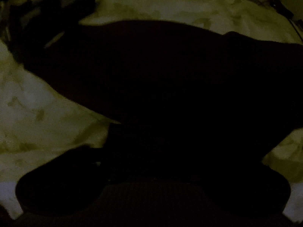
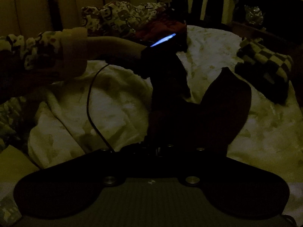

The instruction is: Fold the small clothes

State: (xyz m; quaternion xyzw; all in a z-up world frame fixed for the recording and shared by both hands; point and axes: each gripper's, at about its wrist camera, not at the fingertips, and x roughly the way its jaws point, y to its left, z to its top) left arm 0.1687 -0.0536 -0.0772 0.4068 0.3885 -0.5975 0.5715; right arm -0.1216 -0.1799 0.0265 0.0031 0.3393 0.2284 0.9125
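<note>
The room is dim. The left gripper hangs at the dark garment, which lies on the pale bedspread. Right gripper seems sunk in its cloth. Neither's jaws show. I'd pinch one layer and lift evenly.

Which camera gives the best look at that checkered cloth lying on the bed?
The right wrist view: the checkered cloth lies crumpled at the far right on the pale bedcover, its squares plain. The left wrist view shows none of it, mostly a dark garment.
</note>
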